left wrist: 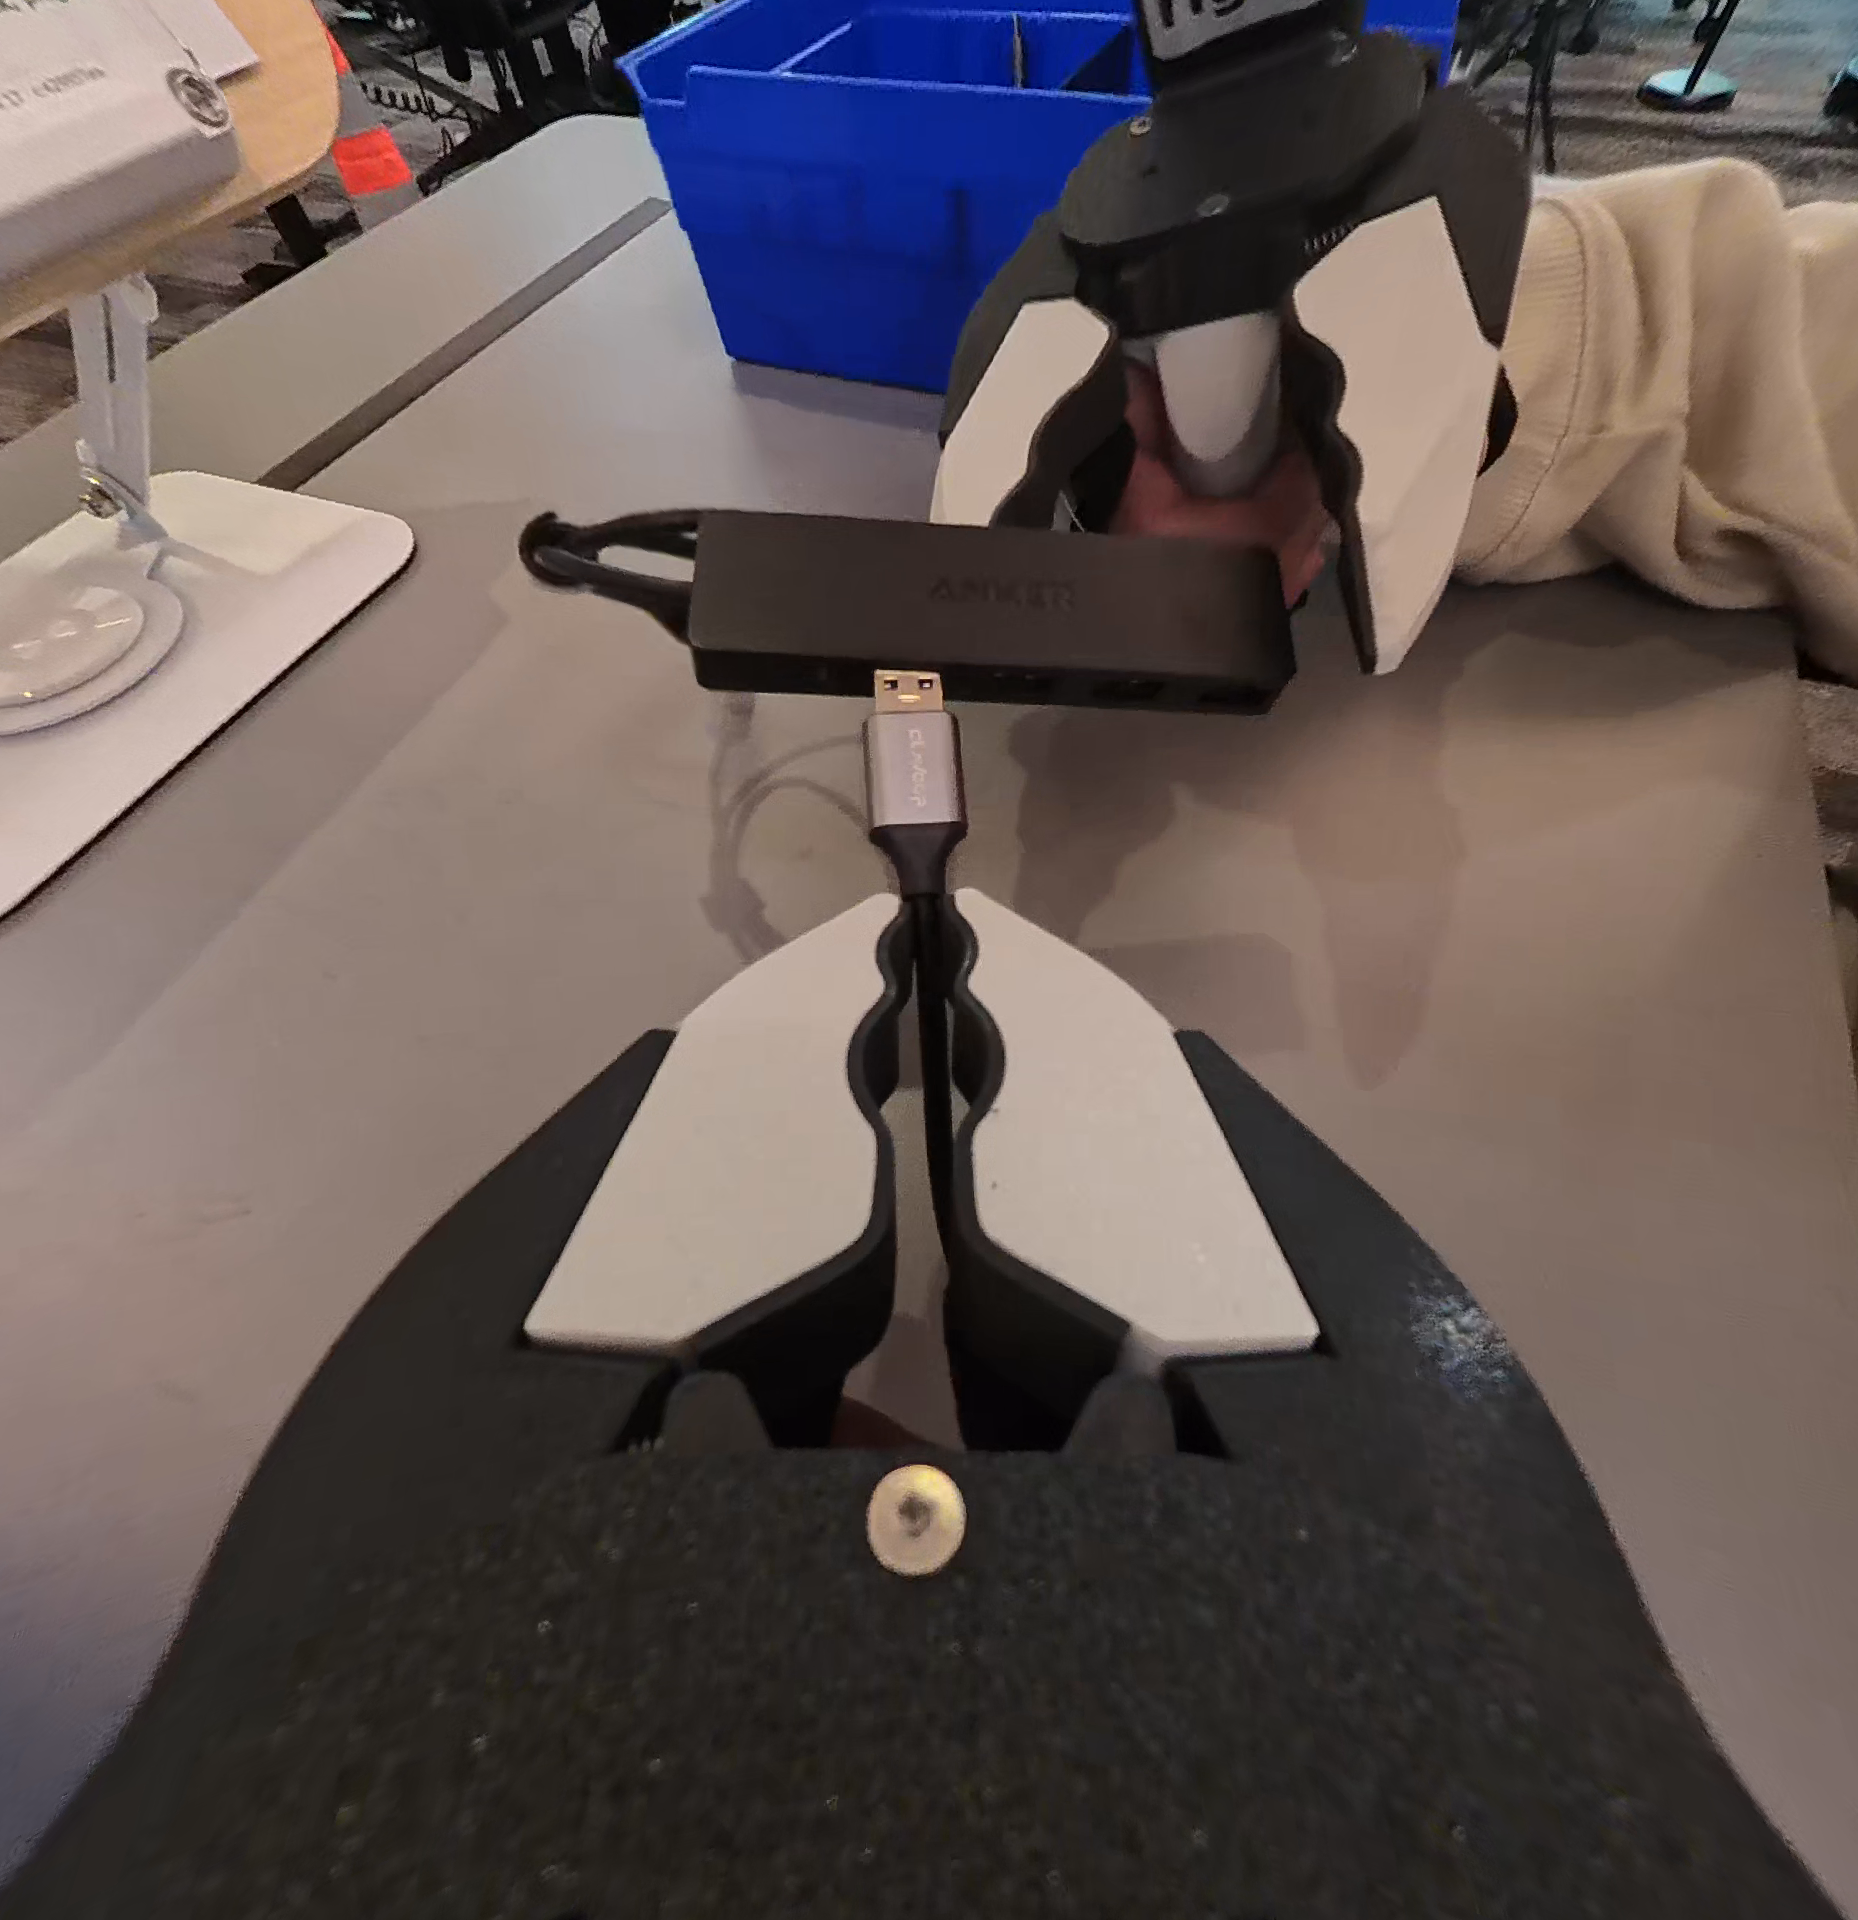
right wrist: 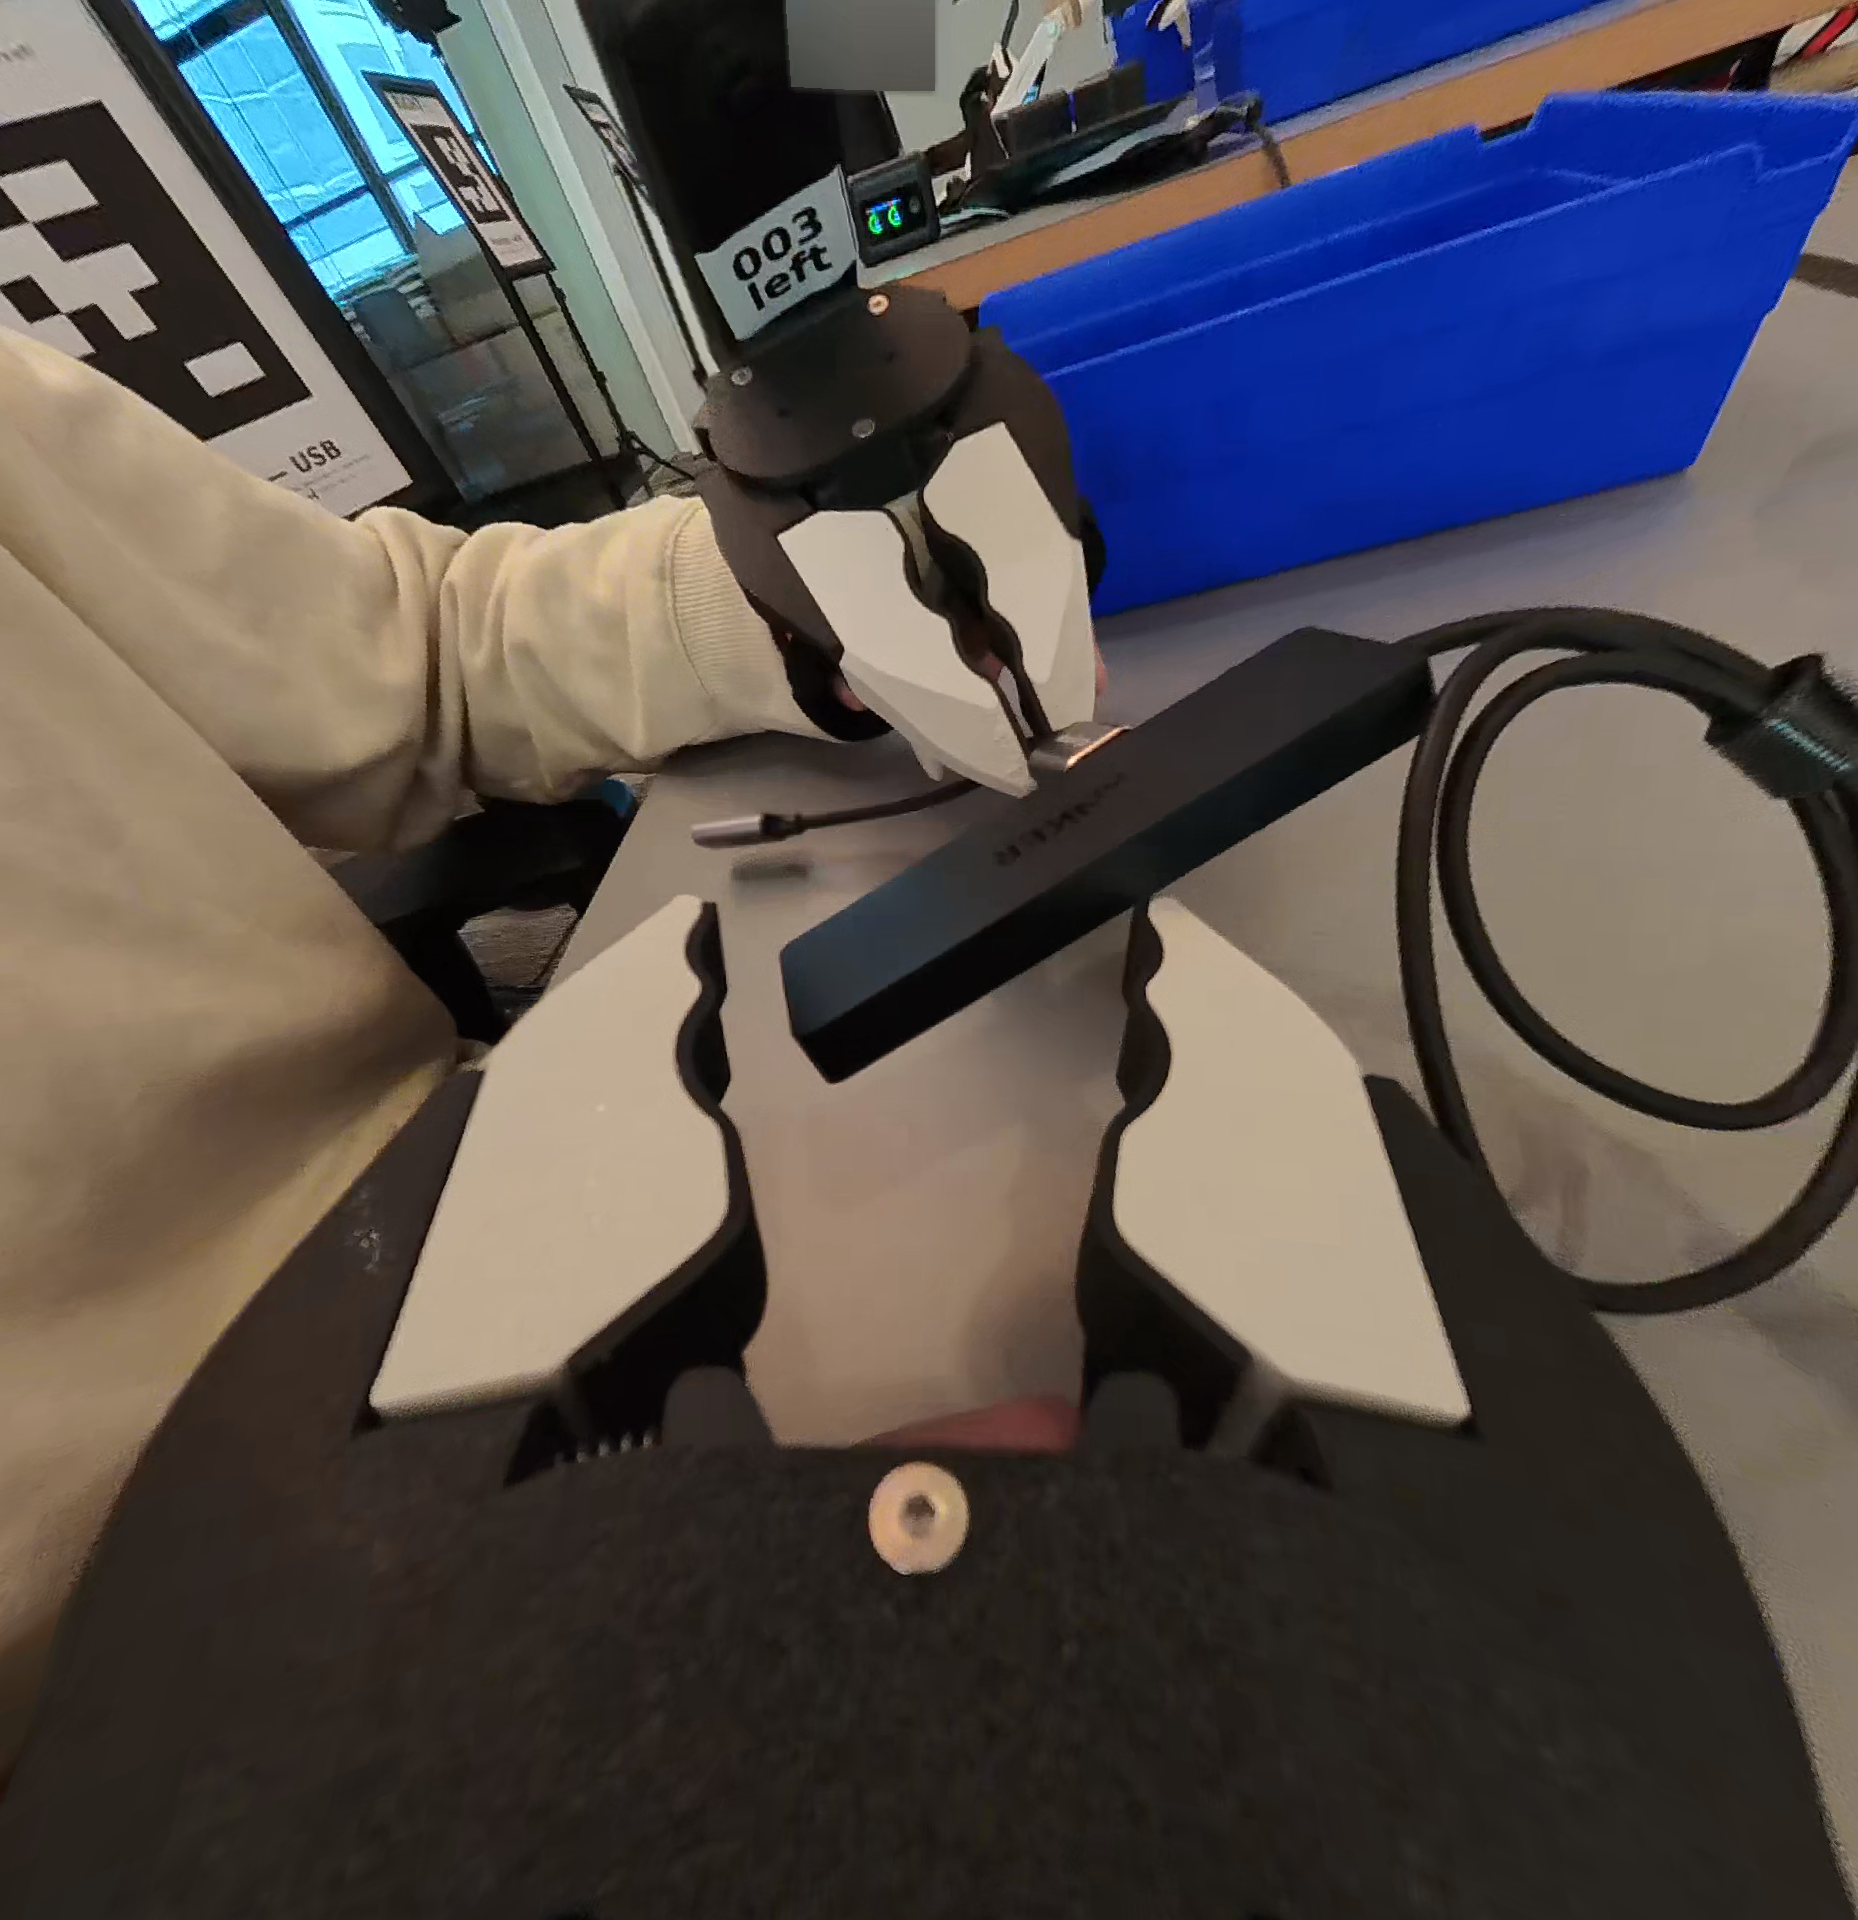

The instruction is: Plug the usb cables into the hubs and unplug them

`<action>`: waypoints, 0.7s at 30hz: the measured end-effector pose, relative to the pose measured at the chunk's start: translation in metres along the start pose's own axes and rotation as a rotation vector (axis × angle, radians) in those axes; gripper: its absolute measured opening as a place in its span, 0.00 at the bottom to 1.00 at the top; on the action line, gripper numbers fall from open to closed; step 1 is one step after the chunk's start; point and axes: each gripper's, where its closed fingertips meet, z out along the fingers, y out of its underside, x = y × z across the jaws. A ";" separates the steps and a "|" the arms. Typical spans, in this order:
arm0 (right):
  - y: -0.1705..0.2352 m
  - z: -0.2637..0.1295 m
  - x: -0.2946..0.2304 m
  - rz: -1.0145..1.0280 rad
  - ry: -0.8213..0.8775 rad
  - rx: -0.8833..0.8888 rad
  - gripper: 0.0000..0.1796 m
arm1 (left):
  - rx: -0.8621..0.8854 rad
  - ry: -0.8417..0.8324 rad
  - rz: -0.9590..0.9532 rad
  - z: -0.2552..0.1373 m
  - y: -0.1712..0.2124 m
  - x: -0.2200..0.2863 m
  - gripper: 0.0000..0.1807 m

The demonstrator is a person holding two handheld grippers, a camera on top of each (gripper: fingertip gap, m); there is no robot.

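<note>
USB plug (left wrist: 909,717) in clenched left jaws meets hub (left wrist: 992,613) edge; right jaws released.

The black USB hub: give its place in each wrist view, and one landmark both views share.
Left wrist view: the black USB hub lies crosswise above centre, with the USB plug at its near edge and the right hand-held gripper at its far right end.
Right wrist view: it runs diagonally through the centre, its near end between the open fingers.
Shared landmark: the blue bin behind the hub.
</note>
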 end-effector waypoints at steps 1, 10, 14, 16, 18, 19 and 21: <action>-0.001 0.000 0.001 -0.023 0.015 0.004 0.41 | 0.003 0.002 -0.011 0.000 0.000 -0.001 0.02; -0.007 -0.018 0.012 -0.540 0.392 -0.035 0.39 | -0.026 -0.008 -0.076 -0.007 0.007 -0.011 0.02; 0.003 -0.018 0.033 -0.687 0.538 -0.159 0.40 | -0.002 0.045 -0.147 -0.008 0.001 -0.007 0.02; 0.004 -0.012 0.034 -0.757 0.561 -0.181 0.39 | -0.010 0.078 -0.167 -0.007 -0.001 -0.001 0.02; -0.002 -0.009 0.034 -0.854 0.603 -0.162 0.35 | -0.031 0.099 -0.158 -0.004 0.000 0.005 0.02; -0.004 -0.008 0.034 -0.889 0.615 -0.164 0.34 | -0.045 0.113 -0.151 -0.003 0.001 0.009 0.02; -0.006 -0.006 0.036 -0.932 0.625 -0.167 0.34 | -0.069 0.134 -0.131 -0.001 0.002 0.016 0.02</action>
